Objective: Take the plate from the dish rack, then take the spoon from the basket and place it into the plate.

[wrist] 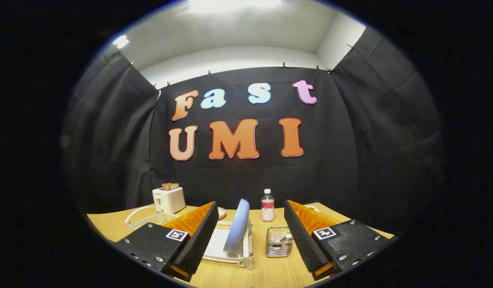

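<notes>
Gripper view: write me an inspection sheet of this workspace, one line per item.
Surface: wooden table, bare near the fingers.
Job's things: blue plate stands on edge in the white dish rack, just ahead between the fingers; spoon sits in the wire basket beside the rack.
Clutter: bottle behind the basket; toaster with bread in its slots; a white wire rack in front of the toaster.
Grippers: gripper open, fingers wide apart, holding nothing, short of the plate.
Cables: nothing seen.
Surroundings: black cloth booth wall, white ceiling with a light above.
</notes>
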{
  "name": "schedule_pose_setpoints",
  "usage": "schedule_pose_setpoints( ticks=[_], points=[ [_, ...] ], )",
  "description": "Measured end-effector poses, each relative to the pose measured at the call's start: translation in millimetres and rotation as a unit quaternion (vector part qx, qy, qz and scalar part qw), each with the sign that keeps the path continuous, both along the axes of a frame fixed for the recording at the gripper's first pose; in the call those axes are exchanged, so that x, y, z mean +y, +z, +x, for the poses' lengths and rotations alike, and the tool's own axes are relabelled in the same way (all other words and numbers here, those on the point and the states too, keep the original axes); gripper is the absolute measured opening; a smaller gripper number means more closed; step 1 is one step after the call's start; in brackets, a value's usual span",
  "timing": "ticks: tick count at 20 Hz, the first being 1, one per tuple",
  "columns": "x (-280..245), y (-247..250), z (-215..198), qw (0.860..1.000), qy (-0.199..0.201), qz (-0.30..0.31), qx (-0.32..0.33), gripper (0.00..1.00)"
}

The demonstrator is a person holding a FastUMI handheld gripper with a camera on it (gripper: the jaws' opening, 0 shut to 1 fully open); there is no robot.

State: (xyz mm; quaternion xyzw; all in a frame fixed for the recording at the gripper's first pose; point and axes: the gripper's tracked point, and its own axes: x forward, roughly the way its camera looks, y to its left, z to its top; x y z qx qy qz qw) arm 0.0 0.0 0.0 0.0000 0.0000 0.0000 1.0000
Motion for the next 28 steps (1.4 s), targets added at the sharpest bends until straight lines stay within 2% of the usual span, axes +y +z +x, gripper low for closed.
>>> schedule_pose_setpoints(
  ticks=[18, 28],
  points=[
    [14, 2, 10, 1.0, 0.018, -0.014, -0.007, 0.98],
    [4, -4, 29, 0.999, 0.021, -0.012, 0.028, 0.98]
  ],
)
